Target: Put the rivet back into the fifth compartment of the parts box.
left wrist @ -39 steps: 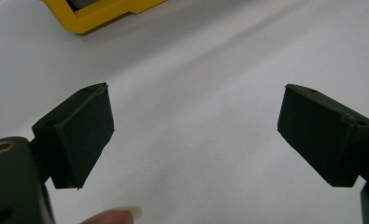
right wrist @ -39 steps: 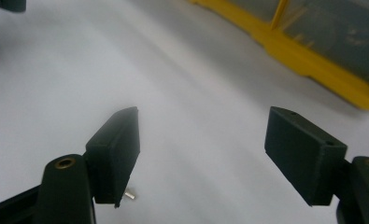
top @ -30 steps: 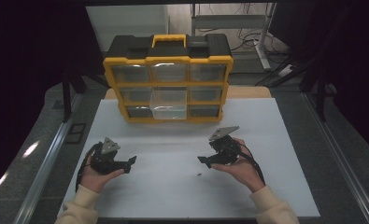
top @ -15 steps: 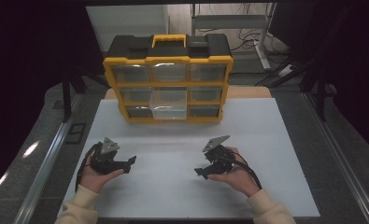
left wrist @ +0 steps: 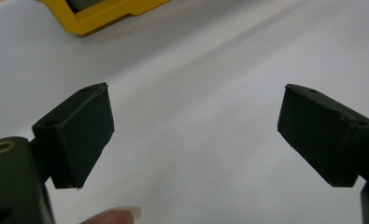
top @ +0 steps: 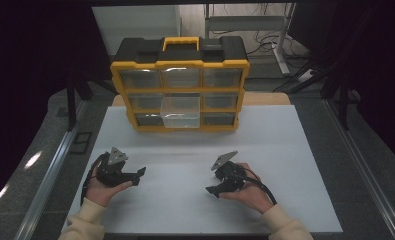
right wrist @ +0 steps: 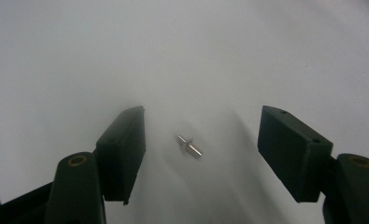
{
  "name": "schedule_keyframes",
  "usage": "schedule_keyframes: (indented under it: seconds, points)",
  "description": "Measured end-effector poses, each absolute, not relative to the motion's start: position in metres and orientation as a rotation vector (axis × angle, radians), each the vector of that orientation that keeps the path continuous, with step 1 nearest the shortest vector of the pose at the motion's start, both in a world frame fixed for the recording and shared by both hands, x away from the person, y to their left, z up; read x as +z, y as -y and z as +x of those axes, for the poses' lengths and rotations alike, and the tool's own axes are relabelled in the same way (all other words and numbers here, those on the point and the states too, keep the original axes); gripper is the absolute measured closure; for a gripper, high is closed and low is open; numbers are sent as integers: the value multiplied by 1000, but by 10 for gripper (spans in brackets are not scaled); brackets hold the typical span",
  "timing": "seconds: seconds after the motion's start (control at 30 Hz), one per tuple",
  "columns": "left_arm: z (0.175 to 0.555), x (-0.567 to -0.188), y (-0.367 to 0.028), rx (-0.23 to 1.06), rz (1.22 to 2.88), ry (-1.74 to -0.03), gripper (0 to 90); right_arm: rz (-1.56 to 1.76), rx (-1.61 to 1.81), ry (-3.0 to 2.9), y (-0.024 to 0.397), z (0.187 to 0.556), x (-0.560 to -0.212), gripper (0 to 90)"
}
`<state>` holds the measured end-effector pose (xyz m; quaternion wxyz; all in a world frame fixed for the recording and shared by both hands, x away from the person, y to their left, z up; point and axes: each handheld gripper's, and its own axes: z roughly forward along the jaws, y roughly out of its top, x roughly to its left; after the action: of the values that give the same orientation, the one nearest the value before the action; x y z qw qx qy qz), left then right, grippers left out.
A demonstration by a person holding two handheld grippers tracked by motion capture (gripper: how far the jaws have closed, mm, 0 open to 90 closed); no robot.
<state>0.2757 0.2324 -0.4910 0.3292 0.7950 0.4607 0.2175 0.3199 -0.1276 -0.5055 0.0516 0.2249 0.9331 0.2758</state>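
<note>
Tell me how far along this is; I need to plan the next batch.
Done: one clear drawer of the yellow organizer stands pulled out. In hand: the right tongs, jaws just closing, straddle a small metal pin on the white table without pinching it. Left: grasping and stowing it. The left tongs wait open.

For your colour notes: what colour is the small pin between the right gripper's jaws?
Silver pin; right gripper view.

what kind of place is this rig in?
Probably a lab or workshop bench: a white table carrying a yellow parts organizer, dark curtains at the sides, and cables and a metal stand on the floor behind.
</note>
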Motion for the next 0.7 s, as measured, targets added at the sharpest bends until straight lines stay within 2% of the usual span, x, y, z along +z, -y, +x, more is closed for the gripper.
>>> schedule_keyframes:
  seconds: [0.33,0.57,0.7]
  points:
    - [276,-491,-233,568,2079,-1205,113,655,772,-2856,123,318,-514,369]
    - [276,-491,-232,570,2081,-1202,113,617,758,-2846,121,315,-513,457]
    - [276,-491,-232,572,2079,-1203,113,583,760,-2858,121,313,-512,549]
